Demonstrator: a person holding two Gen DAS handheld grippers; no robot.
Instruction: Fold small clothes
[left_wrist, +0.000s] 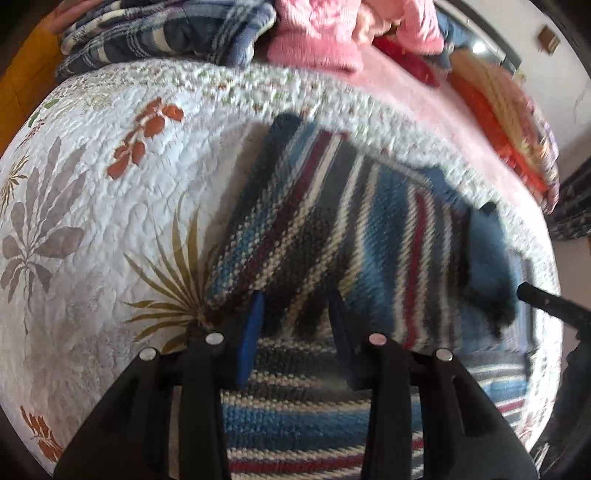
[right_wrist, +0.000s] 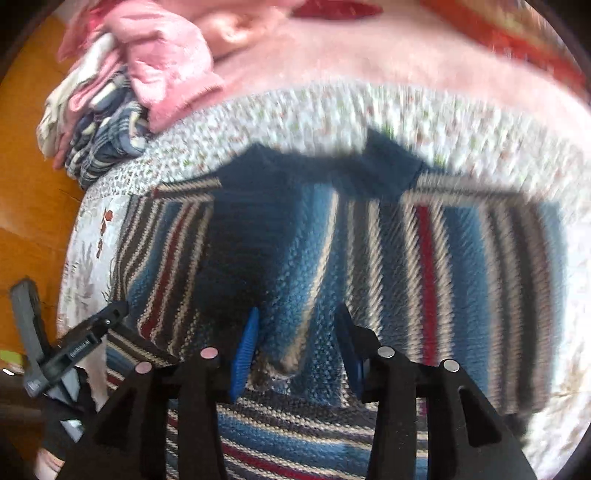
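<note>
The striped knit sweater (left_wrist: 332, 229) lies flat on the quilted bed (left_wrist: 92, 192); left gripper (left_wrist: 295, 328) and right gripper (right_wrist: 295, 339) hover over it with jaws apart, grasping nothing; best to pinch both hem corners evenly

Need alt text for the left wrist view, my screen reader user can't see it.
The left tongs hang open over a blue, red and white striped knit sweater lying on a white floral quilt. Behind it sit a folded plaid garment and pink clothes; the image is blurred.
</note>
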